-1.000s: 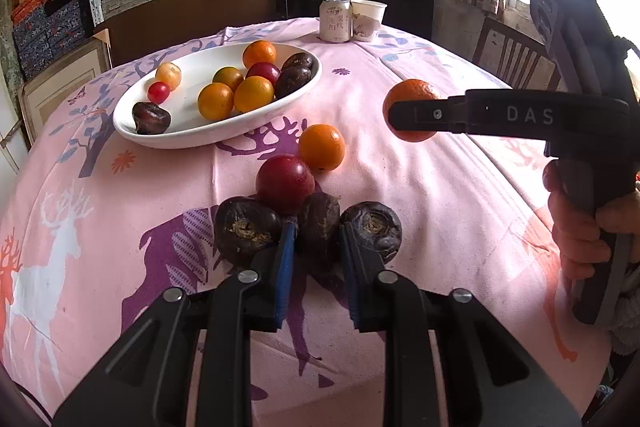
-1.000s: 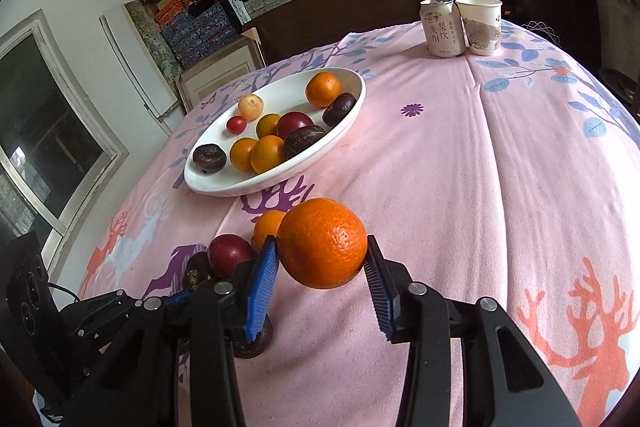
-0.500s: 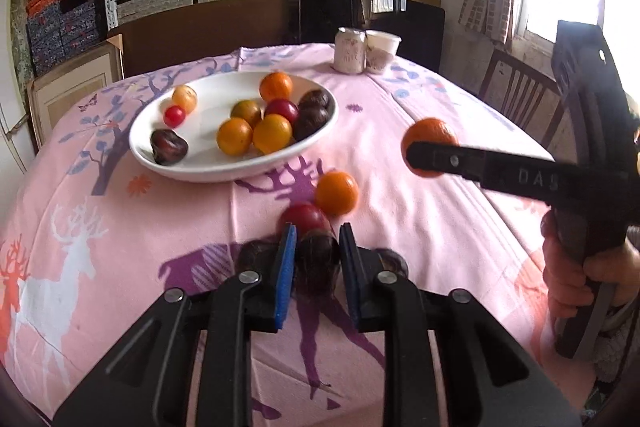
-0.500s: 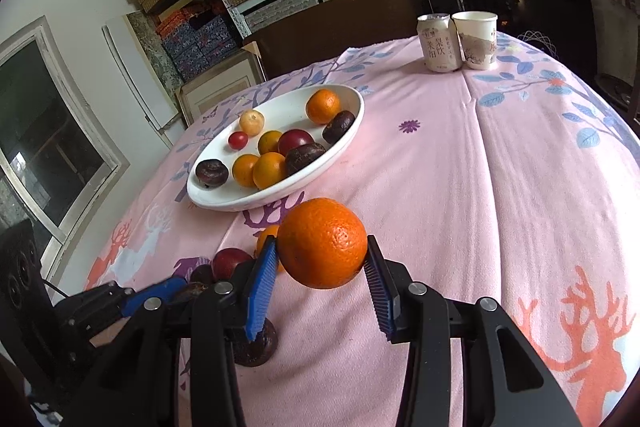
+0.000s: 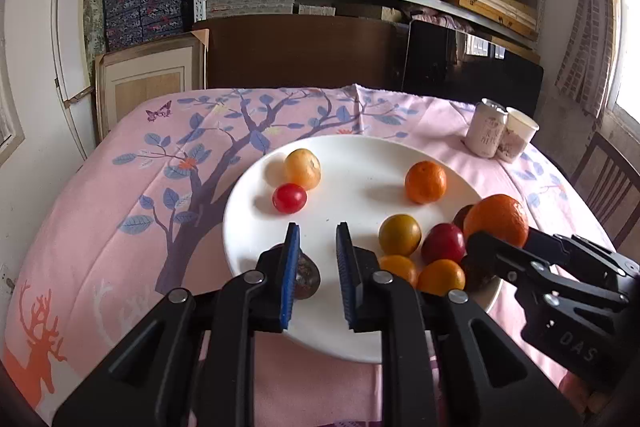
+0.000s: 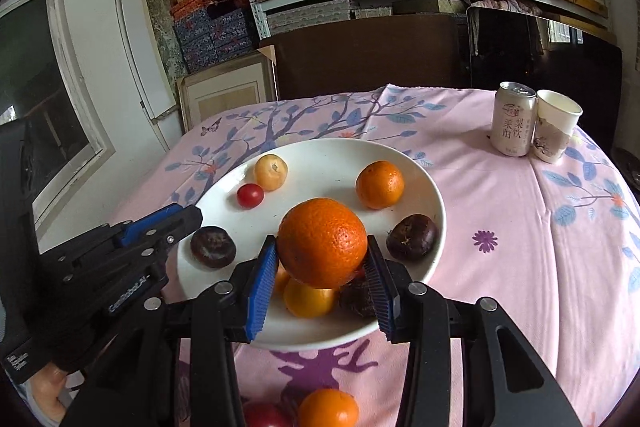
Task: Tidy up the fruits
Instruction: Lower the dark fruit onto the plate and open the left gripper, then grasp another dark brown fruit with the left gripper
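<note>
A white plate (image 5: 360, 155) (image 6: 436, 203) holds several fruits: a small orange (image 5: 425, 182), a red cherry tomato (image 5: 289, 197), a yellow fruit (image 5: 303, 169) and dark round fruits (image 6: 408, 237). My right gripper (image 6: 320, 247) is shut on a large orange (image 6: 322, 243) and holds it above the near middle of the plate. In the left wrist view that orange (image 5: 496, 221) hangs over the plate's right side. My left gripper (image 5: 318, 227) is shut with nothing between its blue pads. It hovers over the plate's near left part, beside a dark fruit (image 5: 306, 275).
An orange (image 6: 328, 407) and a red fruit (image 6: 266, 415) lie loose on the pink cloth in front of the plate. A drink can (image 6: 513, 125) and a paper cup (image 6: 556, 131) stand at the far right. A chair (image 5: 600, 183) is beside the table, and shelves lie behind it.
Both grippers have moved forward from the loose fruits on the cloth to above the plate. The right one still carries the large orange. The left one stays shut and empty.
</note>
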{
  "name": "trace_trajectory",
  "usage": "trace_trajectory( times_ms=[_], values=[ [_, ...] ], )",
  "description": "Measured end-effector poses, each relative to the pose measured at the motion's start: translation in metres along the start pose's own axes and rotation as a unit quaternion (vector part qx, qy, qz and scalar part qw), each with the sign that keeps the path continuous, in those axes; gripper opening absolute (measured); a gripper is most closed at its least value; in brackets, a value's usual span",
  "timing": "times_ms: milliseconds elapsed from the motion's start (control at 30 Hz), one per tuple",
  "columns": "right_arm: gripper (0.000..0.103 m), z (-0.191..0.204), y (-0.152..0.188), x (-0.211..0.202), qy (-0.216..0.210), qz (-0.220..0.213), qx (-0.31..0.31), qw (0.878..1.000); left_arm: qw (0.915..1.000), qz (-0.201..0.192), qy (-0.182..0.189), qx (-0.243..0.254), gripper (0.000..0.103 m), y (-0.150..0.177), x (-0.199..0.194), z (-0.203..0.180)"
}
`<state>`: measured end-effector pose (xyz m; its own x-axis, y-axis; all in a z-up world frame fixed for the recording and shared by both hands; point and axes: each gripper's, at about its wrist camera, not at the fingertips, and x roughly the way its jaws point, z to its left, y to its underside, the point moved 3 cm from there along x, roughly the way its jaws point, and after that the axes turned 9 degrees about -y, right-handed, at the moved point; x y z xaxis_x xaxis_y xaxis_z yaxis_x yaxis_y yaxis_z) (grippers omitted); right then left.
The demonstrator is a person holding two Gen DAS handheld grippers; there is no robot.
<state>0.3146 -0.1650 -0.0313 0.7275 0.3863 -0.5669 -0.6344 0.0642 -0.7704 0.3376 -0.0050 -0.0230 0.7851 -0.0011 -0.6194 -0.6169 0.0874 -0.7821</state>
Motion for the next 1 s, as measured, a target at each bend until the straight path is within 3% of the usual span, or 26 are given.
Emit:
trace_trajectory(
  times_ms=[67,133,233,267,367,533,633,733,767,867,933,1000],
  values=[
    [0.044,-0.003,0.005,0.007,0.004,0.013,-0.005,1.0,0.9998,0.012,-0.002,0.013,0.018,0.008,-0.006,0.011],
    [0.044,-0.008,0.009,0.004,-0.002,0.017,0.003,1.0,0.9996,0.024,-0.009,-0.013,0.019,0.012,-0.015,0.041],
    [0.044,-0.012,0.008,-0.004,-0.01,0.013,0.015,1.0,0.9983,0.044,-0.025,-0.031,0.042,0.03,-0.023,0.073],
    [0.044,-0.011,0.008,-0.006,-0.011,0.011,0.014,1.0,0.998,0.051,-0.032,-0.021,0.043,0.04,-0.024,0.075],
    [0.044,-0.008,0.01,-0.008,-0.019,0.011,0.014,1.0,0.9966,0.081,-0.012,-0.002,0.042,0.072,-0.027,0.066],
    [0.044,-0.003,0.008,-0.014,-0.026,0.006,0.011,1.0,0.9976,0.047,-0.016,0.049,0.043,0.091,-0.046,0.04],
    [0.044,-0.002,0.008,-0.016,-0.031,0.006,0.012,0.999,0.9981,0.045,-0.008,0.042,0.042,0.091,-0.049,0.041],
    [0.044,-0.003,0.007,-0.018,-0.033,0.004,0.013,0.999,0.9986,0.02,0.042,0.023,0.043,0.089,-0.067,0.038],
    [0.044,-0.003,0.006,-0.019,-0.033,0.004,0.014,0.999,0.9979,0.021,0.052,0.032,0.047,0.092,-0.07,0.033],
    [0.044,-0.004,0.006,-0.019,-0.034,0.004,0.015,0.999,0.9941,0.053,-0.003,0.094,0.05,0.108,-0.053,0.013],
    [0.044,-0.004,0.006,-0.019,-0.036,0.006,0.016,0.999,0.991,0.078,0.015,0.108,0.051,0.112,-0.046,0.004],
    [0.044,-0.003,0.006,-0.021,-0.039,0.006,0.016,0.999,0.9915,0.077,0.017,0.103,0.051,0.112,-0.047,0.003]
  ],
)
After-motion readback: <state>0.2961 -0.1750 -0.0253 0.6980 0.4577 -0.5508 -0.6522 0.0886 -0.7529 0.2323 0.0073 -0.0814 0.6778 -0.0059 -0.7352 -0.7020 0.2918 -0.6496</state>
